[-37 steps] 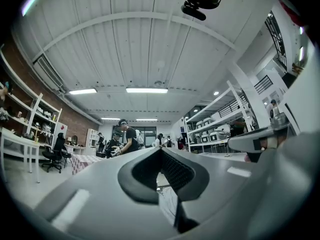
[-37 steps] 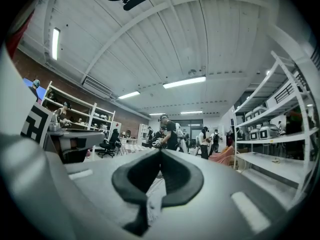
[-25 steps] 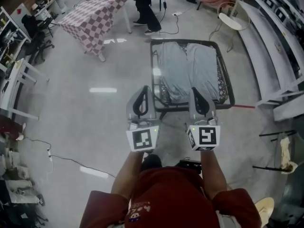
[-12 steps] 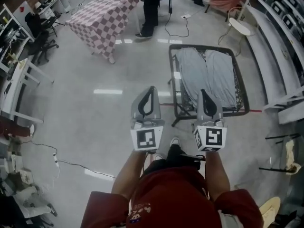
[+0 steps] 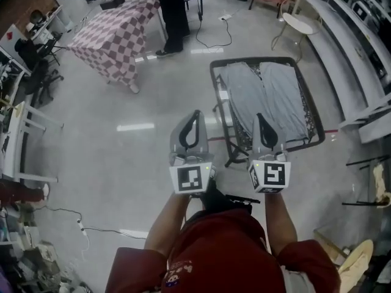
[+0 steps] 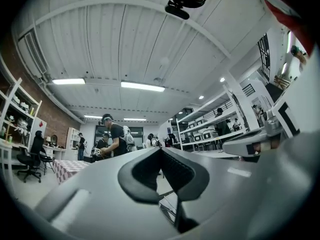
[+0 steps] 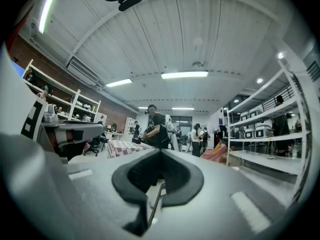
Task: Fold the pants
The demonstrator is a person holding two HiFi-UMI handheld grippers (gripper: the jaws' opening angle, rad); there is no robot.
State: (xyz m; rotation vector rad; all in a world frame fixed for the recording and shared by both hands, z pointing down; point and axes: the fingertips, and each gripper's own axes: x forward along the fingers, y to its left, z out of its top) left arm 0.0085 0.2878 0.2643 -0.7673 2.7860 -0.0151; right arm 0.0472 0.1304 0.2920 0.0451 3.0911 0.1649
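Observation:
Grey pants (image 5: 264, 97) lie flat with both legs side by side on a low black-framed table (image 5: 217, 96), seen in the head view ahead and to the right. My left gripper (image 5: 195, 117) and right gripper (image 5: 261, 119) are held side by side in the air just short of the table's near edge. Both are shut with nothing between the jaws. In the left gripper view the left gripper (image 6: 161, 150) points slightly up at the room; the right gripper (image 7: 161, 153) in the right gripper view points level, with the table's edge (image 7: 156, 198) seen through its jaw window.
A checkered-cloth table (image 5: 113, 38) stands at the far left with a person (image 5: 172, 11) beside it. Grey shelving (image 5: 360, 47) runs along the right. White tables (image 5: 24, 127) and clutter line the left wall. Cables (image 5: 61, 215) trail over the floor.
The person holding the grippers has walked; the pants table shifted from straight ahead to ahead and to the right. Both grippers stayed shut and side by side.

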